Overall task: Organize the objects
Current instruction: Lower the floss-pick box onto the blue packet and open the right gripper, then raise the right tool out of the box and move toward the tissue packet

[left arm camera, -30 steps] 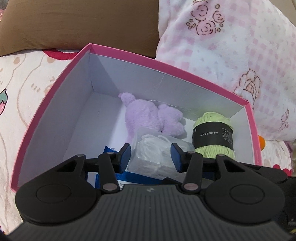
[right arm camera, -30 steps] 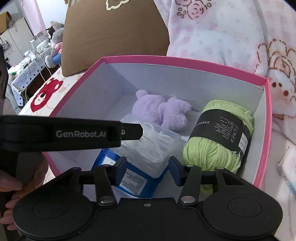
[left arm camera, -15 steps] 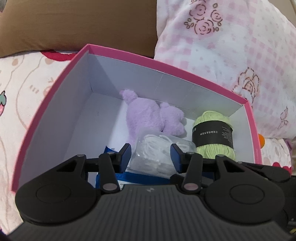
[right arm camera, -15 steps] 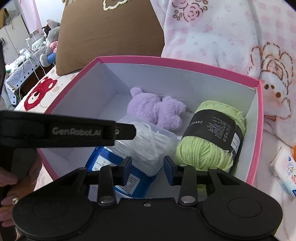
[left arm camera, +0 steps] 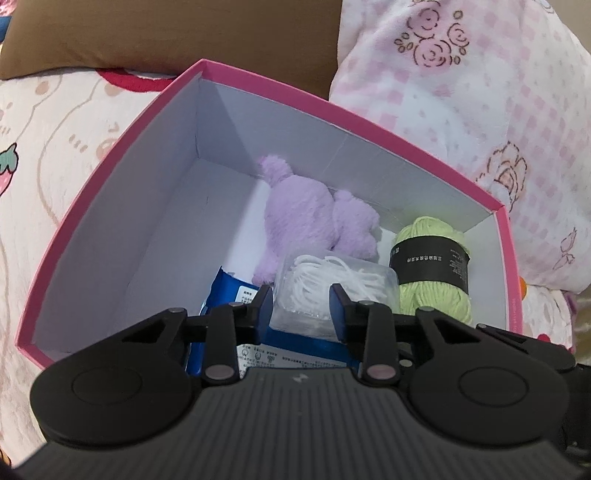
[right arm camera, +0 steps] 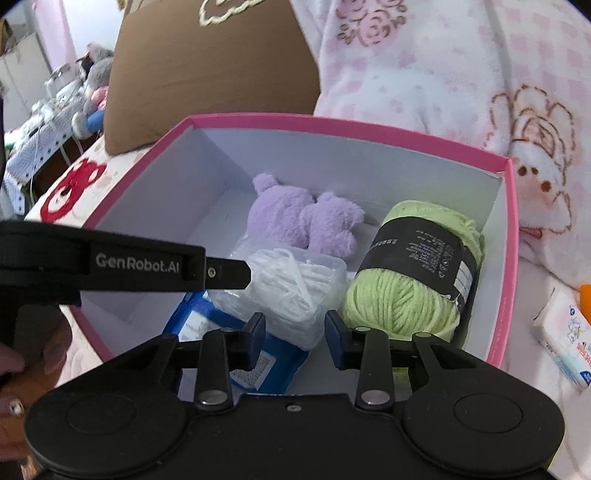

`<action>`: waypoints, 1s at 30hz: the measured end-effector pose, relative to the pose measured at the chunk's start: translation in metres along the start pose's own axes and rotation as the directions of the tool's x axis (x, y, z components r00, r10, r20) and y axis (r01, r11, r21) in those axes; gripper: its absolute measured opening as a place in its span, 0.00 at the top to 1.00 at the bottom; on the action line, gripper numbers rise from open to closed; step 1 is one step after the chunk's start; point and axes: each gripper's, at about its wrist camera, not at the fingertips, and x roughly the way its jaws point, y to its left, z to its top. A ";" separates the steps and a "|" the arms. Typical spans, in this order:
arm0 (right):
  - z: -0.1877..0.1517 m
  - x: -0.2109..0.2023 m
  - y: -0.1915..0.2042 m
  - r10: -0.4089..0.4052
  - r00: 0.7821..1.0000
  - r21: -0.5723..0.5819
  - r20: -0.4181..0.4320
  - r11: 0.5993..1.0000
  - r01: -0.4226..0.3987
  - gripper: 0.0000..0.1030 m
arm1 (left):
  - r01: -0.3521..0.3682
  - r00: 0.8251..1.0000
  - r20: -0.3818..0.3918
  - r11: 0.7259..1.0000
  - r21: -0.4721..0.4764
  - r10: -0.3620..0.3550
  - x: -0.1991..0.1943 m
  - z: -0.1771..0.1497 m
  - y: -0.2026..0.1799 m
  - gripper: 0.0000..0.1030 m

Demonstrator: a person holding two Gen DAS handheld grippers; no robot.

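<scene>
A pink box [left arm camera: 110,162] with a white inside holds a purple plush toy [left arm camera: 310,218], a green yarn ball [left arm camera: 432,295] with a black band, a clear container of white cord [left arm camera: 332,277] and a blue packet [left arm camera: 229,291]. My left gripper [left arm camera: 301,301] hovers over the box's near side. Its jaws are closing with nothing pressed between them, and the container lies beyond the tips. My right gripper [right arm camera: 295,328] hangs over the near rim of the box [right arm camera: 332,122], jaws apart and empty. The container [right arm camera: 291,288] and the yarn [right arm camera: 399,299] lie past it.
A brown cushion [left arm camera: 166,33] and a pink flowered blanket [left arm camera: 480,110] crowd the box's far side. A tissue packet [right arm camera: 565,343] lies on the bed right of the box. A person's hand [right arm camera: 14,369] holds the left gripper's handle at lower left.
The jaws of both grippers have narrowed. The things in the box have stayed where they were.
</scene>
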 end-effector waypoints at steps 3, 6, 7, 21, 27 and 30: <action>-0.002 0.001 0.007 -0.025 1.000 -0.034 0.001 0.999 0.025 0.61 | -0.052 0.999 0.008 0.997 0.064 0.052 0.002 -0.002 -0.009 0.69; -0.001 0.002 0.008 -0.037 0.999 -0.036 -0.018 0.999 0.036 0.61 | -0.043 0.999 0.005 0.998 0.055 0.043 0.003 -0.001 -0.008 0.68; -0.002 0.000 0.007 -0.033 0.999 -0.030 -0.017 0.999 0.032 0.61 | -0.039 0.999 0.002 0.998 0.045 0.039 0.003 0.000 -0.006 0.67; -0.011 -0.050 0.022 -0.006 0.999 -0.094 0.035 0.996 0.009 0.60 | 0.020 1.000 -0.015 1.000 -0.014 -0.020 -0.042 -0.004 -0.026 0.56; -0.015 -0.069 0.024 -0.019 0.999 -0.086 0.036 0.996 0.022 0.53 | -0.028 1.000 0.013 0.997 0.067 0.027 -0.075 -0.005 -0.041 0.40; -0.012 -0.083 0.015 -0.048 0.998 -0.061 0.050 0.997 0.051 0.52 | -0.082 0.997 0.012 0.993 0.080 0.081 -0.087 -0.009 -0.044 0.36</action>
